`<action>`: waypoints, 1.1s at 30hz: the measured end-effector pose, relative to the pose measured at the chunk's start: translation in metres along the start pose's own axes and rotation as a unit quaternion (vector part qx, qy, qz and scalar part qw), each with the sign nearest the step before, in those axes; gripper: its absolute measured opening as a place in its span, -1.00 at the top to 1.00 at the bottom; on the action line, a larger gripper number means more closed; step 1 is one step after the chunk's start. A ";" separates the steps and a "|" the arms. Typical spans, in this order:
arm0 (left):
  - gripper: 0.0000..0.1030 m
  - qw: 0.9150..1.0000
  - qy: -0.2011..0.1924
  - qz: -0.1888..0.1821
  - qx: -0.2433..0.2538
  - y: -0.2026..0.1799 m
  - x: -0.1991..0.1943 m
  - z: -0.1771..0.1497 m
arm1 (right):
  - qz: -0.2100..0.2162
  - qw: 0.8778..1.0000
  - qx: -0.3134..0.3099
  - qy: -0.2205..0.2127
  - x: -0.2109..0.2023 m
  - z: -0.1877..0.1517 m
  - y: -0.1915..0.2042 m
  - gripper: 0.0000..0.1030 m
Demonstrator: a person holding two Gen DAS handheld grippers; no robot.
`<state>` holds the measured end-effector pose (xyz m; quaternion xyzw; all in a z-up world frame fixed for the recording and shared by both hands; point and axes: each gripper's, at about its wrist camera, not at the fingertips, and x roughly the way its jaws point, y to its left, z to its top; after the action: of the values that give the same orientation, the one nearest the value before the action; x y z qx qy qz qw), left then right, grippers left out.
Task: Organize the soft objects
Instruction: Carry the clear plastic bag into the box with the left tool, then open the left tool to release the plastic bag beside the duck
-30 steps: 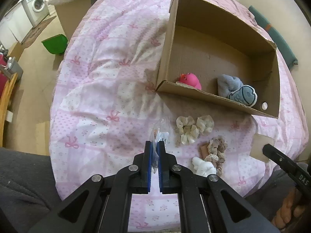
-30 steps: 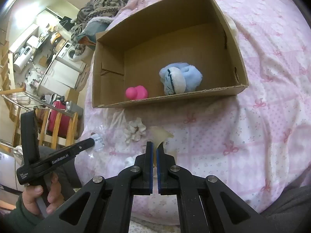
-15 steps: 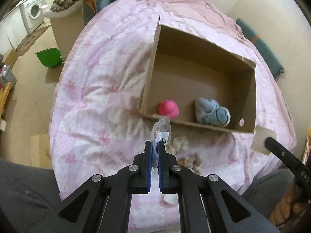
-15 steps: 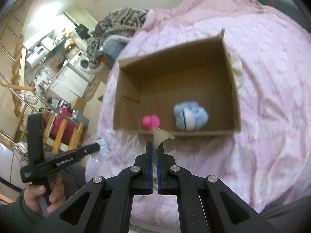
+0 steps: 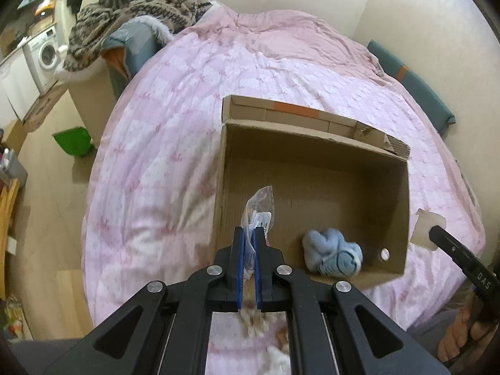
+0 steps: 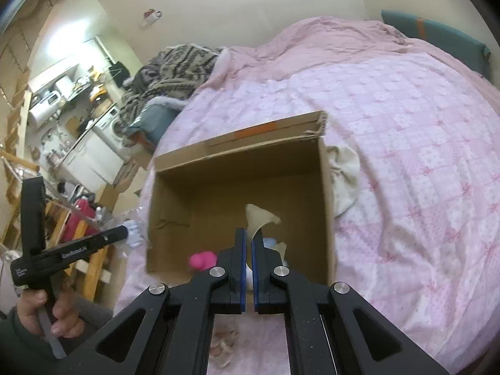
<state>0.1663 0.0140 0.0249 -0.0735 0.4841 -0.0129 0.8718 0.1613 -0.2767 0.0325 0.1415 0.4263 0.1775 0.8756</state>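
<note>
Here the cardboard box sits open on the pink bedspread and serves as the landmark. The left hand-held gripper is clenched on a clear plastic packet, held above the box's near-left corner. The right hand-held gripper is pinched on a thin beige piece, held over the box's near wall. Inside the box, a light blue plush lies against the near wall toward the right side, and a pink toy rests against the same wall further left. A cream cloth lies on the bed touching the box's right outer wall. Blurred soft items lie on the bedspread just in front of the box.
</note>
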 end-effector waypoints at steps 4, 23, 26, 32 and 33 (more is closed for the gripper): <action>0.90 1.000 0.002 0.006 0.016 -0.005 0.025 -0.004 | -0.010 1.000 0.020 0.002 0.014 -0.005 -0.012 0.91; 0.90 1.000 -0.019 0.003 0.016 -0.001 0.048 -0.022 | -0.044 0.997 0.002 0.066 0.054 -0.027 -0.011 0.91; 0.90 1.000 -0.019 0.006 0.020 -0.003 0.049 -0.023 | -0.048 0.996 -0.001 0.071 0.056 -0.028 -0.011 0.91; 0.90 0.999 -0.019 0.007 0.026 -0.005 0.049 -0.025 | -0.049 0.996 0.000 0.078 0.059 -0.028 -0.009 0.90; 0.90 0.999 -0.019 0.007 0.028 -0.005 0.049 -0.025 | -0.048 0.996 0.000 0.077 0.059 -0.028 -0.009 0.90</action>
<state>0.1717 0.0012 -0.0289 -0.0461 0.4673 -0.0187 0.8827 0.1750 -0.2566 -0.0289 0.1065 0.4990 0.1458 0.8476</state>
